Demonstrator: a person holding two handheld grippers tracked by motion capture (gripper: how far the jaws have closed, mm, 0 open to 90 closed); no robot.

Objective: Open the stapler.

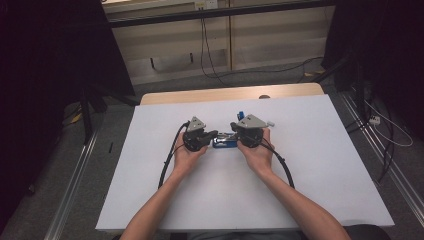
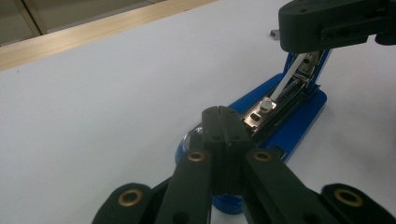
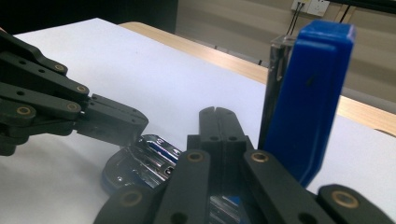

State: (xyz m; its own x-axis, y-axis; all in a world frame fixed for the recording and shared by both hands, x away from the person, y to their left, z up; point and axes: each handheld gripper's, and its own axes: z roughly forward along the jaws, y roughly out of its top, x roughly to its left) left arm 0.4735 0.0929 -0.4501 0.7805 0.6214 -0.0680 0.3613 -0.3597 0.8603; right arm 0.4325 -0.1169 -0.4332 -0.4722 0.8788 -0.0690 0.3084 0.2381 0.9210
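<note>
Lying open: the blue stapler (image 1: 225, 142) sits at mid-surface between both hands, its base flat and its blue top cover (image 3: 308, 98) swung upright.
Magazine: the metal staple channel (image 2: 275, 109) lies exposed along the base, with a small white pusher knob visible in it.
Left hand-held gripper (image 2: 223, 122): jaws together, tips resting at the front end of the stapler, near the shiny anvil plate (image 3: 140, 163); whether they press on it or merely hover cannot be told.
Right hand-held gripper (image 3: 215, 122): jaws closed against each other, just beside the raised cover, seemingly propping rather than clamping it.
Surface (image 1: 310, 165): white sheet over a wooden top, a small staple strip (image 2: 274, 32) lying beyond the stapler.
Likely step: holding the stapler open for reloading.
Risk: the sprung cover may snap down if the right jaws slide off, since nothing grips it.
Risk: a sideways push from the left could skate the base across the smooth sheet.
</note>
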